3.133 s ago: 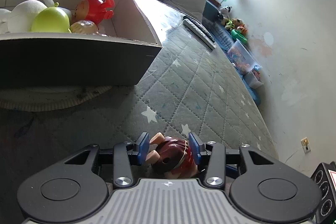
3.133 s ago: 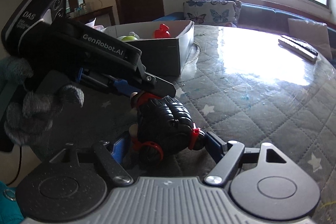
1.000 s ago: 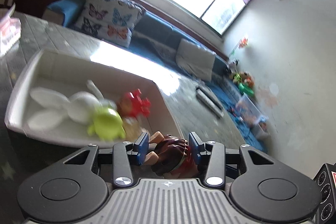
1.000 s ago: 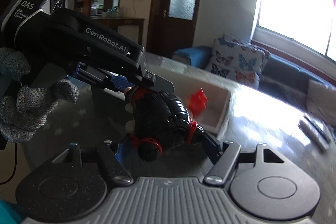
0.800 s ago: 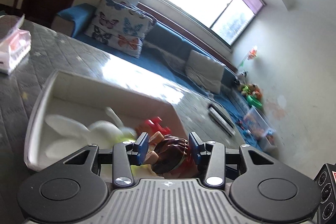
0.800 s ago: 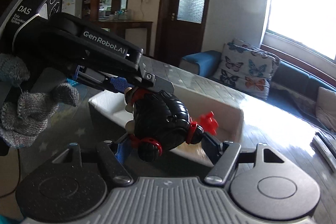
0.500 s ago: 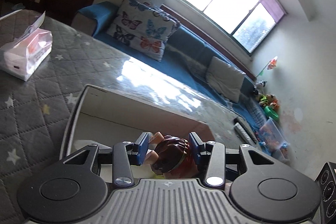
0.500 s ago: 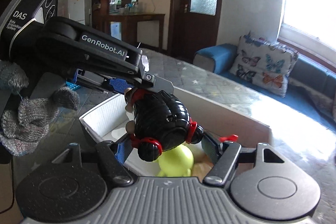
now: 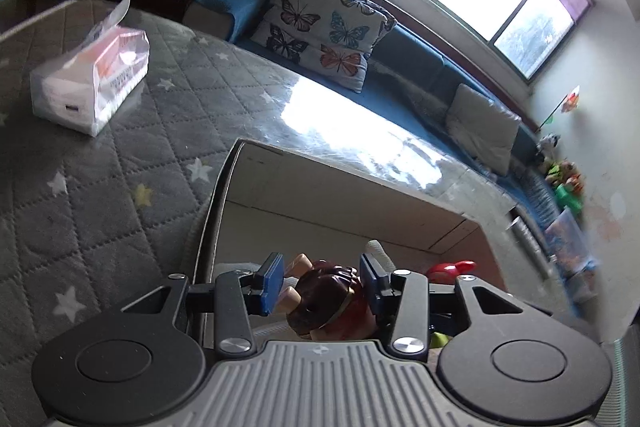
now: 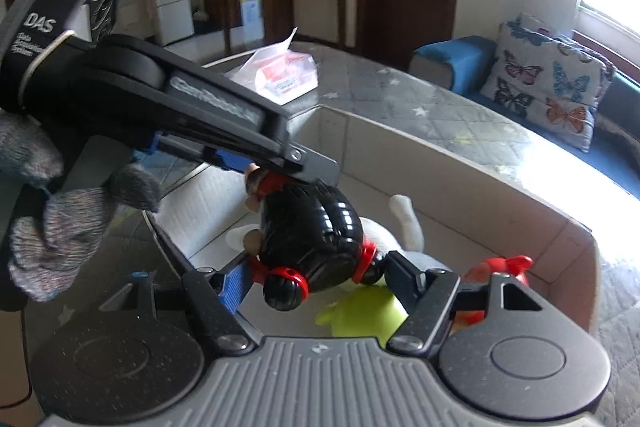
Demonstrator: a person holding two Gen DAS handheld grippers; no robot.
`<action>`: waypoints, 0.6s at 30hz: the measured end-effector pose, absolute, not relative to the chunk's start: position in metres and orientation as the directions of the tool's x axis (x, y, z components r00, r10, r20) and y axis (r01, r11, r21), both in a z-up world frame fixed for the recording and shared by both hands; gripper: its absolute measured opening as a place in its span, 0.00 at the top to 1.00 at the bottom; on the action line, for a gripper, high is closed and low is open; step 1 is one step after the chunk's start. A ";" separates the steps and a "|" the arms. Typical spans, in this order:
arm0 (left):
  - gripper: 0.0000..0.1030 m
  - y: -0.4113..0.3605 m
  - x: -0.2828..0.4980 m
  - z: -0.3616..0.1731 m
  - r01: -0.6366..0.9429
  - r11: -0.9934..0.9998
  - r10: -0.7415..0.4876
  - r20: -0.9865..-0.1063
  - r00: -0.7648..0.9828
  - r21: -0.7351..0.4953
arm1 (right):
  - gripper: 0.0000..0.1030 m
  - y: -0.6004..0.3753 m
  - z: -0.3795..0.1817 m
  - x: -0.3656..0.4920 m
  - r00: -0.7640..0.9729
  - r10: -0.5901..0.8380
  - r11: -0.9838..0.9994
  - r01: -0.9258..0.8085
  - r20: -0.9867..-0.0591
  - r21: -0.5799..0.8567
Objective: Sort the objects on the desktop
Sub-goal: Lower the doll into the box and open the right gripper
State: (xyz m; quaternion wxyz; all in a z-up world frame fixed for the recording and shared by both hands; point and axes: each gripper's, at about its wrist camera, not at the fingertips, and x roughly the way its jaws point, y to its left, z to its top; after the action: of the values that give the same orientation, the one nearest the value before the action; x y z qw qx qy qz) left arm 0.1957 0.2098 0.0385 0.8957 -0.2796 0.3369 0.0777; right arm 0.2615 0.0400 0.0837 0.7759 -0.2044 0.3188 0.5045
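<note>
Above quilted table (image 9: 100, 187), both tools gripping doll (image 10: 308, 239) over box (image 10: 460, 163).

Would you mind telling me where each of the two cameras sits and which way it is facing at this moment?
Left wrist view: sits on the left gripper, looks down into the box and over the table to the sofa; its jaws clamp a brown-haired figure.
Right wrist view: sits on the right gripper, looks into the box toward a door; its jaws clamp a black figure; a gloved hand shows.
Shared: box, tissue pack, butterfly cushions, red toy.
</note>
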 end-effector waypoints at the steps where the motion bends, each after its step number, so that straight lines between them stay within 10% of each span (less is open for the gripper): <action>1: 0.57 0.210 0.196 0.037 -0.330 0.829 -0.051 -0.648 0.760 -0.451 | 0.30 0.041 0.083 0.259 0.297 0.647 0.407 -0.914 -0.702 -0.011; 18: 0.58 0.201 0.189 0.039 -0.326 0.857 -0.020 -0.656 0.755 -0.400 | 0.37 0.045 0.087 0.260 0.278 0.659 0.407 -0.913 -0.699 0.021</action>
State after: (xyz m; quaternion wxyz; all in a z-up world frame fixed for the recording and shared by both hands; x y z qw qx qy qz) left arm 0.1894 0.2011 0.0385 0.9016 -0.2539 0.3399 0.0849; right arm 0.2601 0.0447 0.0866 0.7747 -0.1974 0.3218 0.5073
